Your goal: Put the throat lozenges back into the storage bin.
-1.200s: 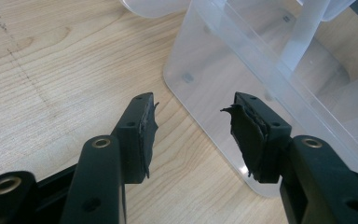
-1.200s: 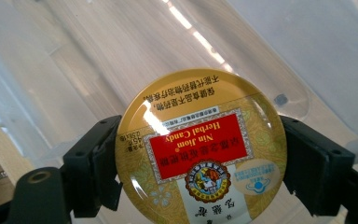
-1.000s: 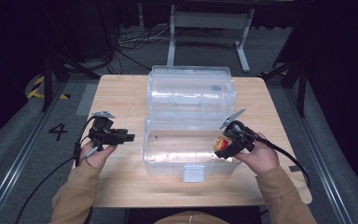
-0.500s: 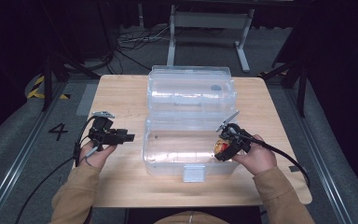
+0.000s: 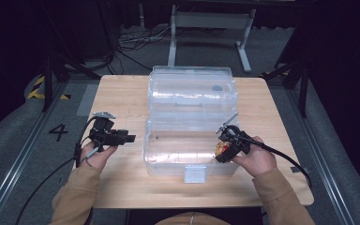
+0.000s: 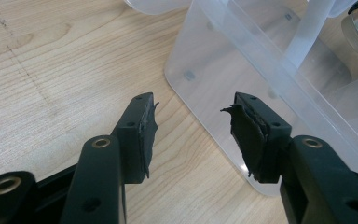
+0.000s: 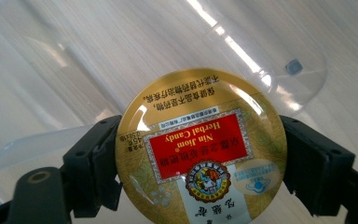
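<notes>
Candy tin (image 7: 200,149), round and gold with a red label reading "Nin Jiom Herbal Candy", sits clamped across its rim between the two black jaws of the right hand-held gripper (image 7: 200,186); label faces the gripper camera, upside down in the right gripper view. Landmark: clear plastic storage box (image 5: 190,140) at the middle of the wooden surface (image 5: 122,93), lid open and lying flat on the far side. In the high view the tin (image 5: 221,149) is at the box's near right corner, inside or just above the rim; cannot tell whether it touches the wall or floor of the box. Right hand-held gripper (image 5: 226,146) is angled toward the box interior, held by the right hand (image 5: 258,159), cable trailing off to the right of the box. Left hand-held gripper (image 5: 130,138) is just left of the box, above the bare surface, pointing at the box's left wall and apart from it. In the left gripper view its jaws stand wide apart with nothing between them (image 6: 193,135); the rounded near corner of the box (image 6: 223,88) lies ahead of the jaws. White latch tab (image 5: 194,174) hangs at the middle of the box's near wall.
</notes>
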`<control>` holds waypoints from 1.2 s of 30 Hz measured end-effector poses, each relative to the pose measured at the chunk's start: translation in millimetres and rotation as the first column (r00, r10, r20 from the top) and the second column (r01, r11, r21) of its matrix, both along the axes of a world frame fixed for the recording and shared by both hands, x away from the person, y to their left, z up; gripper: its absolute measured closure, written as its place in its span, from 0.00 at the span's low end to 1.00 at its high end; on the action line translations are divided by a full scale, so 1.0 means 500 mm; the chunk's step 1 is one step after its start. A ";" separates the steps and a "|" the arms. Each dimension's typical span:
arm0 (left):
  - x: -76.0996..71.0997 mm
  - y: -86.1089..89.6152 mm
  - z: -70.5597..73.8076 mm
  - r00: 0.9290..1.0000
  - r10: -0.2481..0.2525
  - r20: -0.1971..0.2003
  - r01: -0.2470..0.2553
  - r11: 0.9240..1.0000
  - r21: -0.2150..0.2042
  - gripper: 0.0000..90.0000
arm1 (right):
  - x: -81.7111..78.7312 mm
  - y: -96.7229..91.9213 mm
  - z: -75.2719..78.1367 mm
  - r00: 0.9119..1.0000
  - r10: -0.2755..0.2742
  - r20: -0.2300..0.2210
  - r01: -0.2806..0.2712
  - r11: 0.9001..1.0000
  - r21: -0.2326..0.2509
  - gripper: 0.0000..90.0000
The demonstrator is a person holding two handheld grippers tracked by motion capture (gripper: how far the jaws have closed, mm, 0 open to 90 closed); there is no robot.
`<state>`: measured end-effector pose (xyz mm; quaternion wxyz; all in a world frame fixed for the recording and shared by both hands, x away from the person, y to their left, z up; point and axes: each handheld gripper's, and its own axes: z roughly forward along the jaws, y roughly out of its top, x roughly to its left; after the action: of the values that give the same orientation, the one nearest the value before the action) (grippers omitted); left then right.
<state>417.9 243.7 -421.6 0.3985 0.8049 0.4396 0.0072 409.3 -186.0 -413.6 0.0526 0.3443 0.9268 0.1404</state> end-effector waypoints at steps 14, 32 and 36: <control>0.000 -0.001 0.000 1.000 0.001 -0.003 -0.001 1.000 -0.001 0.56 | 0.003 0.012 -0.003 0.998 -0.065 -0.022 0.065 0.998 -0.021 0.23; 0.000 0.001 -0.001 1.000 0.001 -0.001 -0.001 1.000 -0.001 0.56 | 0.000 0.023 -0.009 0.997 -0.080 0.004 0.080 0.993 -0.091 0.23; 0.000 0.002 -0.001 1.000 0.003 -0.003 -0.003 1.000 -0.003 0.56 | -0.001 0.024 -0.010 0.997 -0.077 0.017 0.079 0.992 -0.102 0.23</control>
<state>418.0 244.7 -422.0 0.3990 0.8037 0.4414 0.0059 408.6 -173.9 -418.6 0.0819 0.3762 0.9182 0.0925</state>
